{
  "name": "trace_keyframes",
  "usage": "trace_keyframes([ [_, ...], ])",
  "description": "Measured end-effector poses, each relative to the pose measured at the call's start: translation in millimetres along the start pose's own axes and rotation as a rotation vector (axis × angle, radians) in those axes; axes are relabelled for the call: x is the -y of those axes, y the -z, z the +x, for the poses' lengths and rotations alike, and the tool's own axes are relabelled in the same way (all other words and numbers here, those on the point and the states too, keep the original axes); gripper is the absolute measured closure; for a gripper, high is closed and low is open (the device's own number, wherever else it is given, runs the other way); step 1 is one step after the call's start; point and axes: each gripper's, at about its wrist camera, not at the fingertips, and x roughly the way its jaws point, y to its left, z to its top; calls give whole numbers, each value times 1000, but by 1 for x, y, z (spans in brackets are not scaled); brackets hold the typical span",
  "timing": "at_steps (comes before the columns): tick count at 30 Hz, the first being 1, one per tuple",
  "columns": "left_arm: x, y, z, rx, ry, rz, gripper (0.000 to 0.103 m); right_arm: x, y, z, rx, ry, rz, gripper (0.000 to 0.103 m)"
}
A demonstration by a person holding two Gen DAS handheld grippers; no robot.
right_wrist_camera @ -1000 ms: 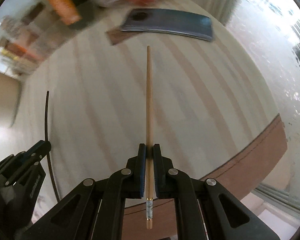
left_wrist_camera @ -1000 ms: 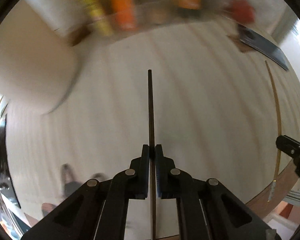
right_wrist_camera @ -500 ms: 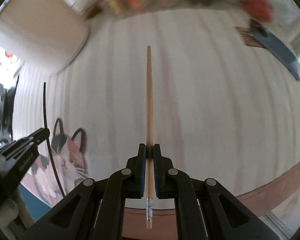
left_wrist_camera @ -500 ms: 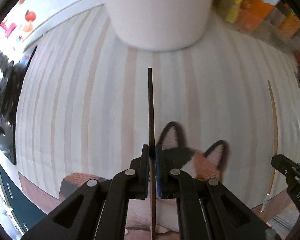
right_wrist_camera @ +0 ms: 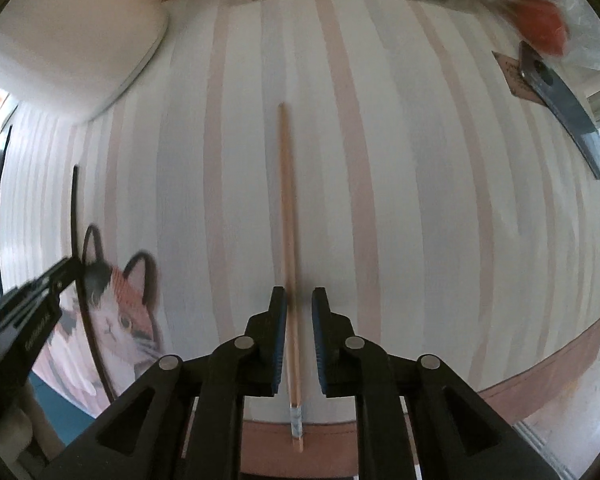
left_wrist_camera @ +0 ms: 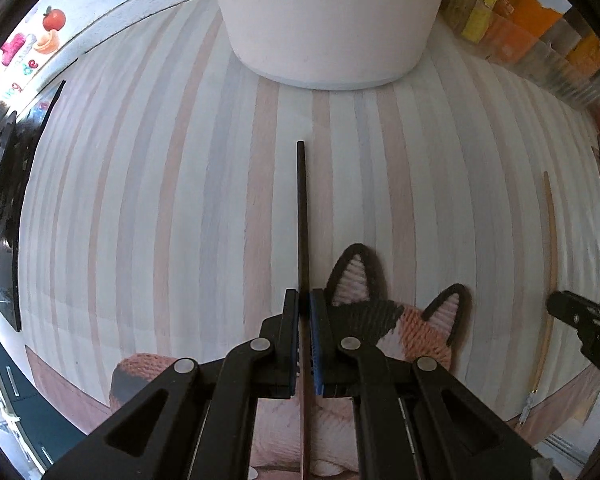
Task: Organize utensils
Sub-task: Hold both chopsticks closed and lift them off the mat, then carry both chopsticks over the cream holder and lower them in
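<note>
black chopstick (left_wrist_camera: 302,220): clamped between the blue pads of the left gripper (left_wrist_camera: 304,300), running straight up the middle of the left wrist view, its far tip short of the white pot; its near end passes back between the fingers and out of sight.
left gripper: jaws drawn tight on the black chopstick, no gap showing either side of it. it also shows at the left edge of the right wrist view (right_wrist_camera: 70,268), blurred, with the dark stick curving past it.
wooden chopstick (right_wrist_camera: 289,240): lies between the fingers of the right gripper (right_wrist_camera: 299,300), a pale stick with a silvery band near its near end, which reaches over the brown border of the cloth. from the left wrist view it is the thin curved line at the far right (left_wrist_camera: 551,240).
right gripper: jaws have just been opening; a clear gap now shows on the right of the wooden chopstick, which sits close by the left pad. whether that pad touches it cannot be told.
striped tablecloth (right_wrist_camera: 420,200): white, grey and pink stripes, spread under both chopsticks.
cat mat (left_wrist_camera: 412,320): knitted cat face with black-edged ears, just right of the left gripper's fingers, partly hidden behind them.
white pot (left_wrist_camera: 328,20): large, pale, standing on the cloth beyond the black chopstick's tip.
cleaver (right_wrist_camera: 560,112): dark blade lying at the far right of the cloth, well apart from the wooden chopstick.
bottles (left_wrist_camera: 532,12): yellow and orange containers in a row at the back right.
</note>
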Motion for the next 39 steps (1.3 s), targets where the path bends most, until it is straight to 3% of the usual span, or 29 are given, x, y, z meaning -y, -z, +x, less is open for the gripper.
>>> trace_keyframes([
  [6,3,-15,8,-9,17,-3,99,-20,0,2,7,43,-54,90],
  [7,1,-17,10,-12,20,-2,99,-25,1,-2,6,32,-65,96],
  [14,-17,-18,15,-18,41,2,99,-50,14,-6,5,63,-125,96],
  [21,-21,-20,16,-18,48,0,99,-59,18,-7,-2,76,-128,96],
  [23,-20,-20,16,-17,48,0,99,-64,-2,17,-2,77,-125,96],
  [34,-20,-19,15,-15,47,2,99,-59,-9,23,1,93,-126,95],
  [39,-14,-21,17,-10,17,44,99,-63,-8,23,7,104,-126,95],
])
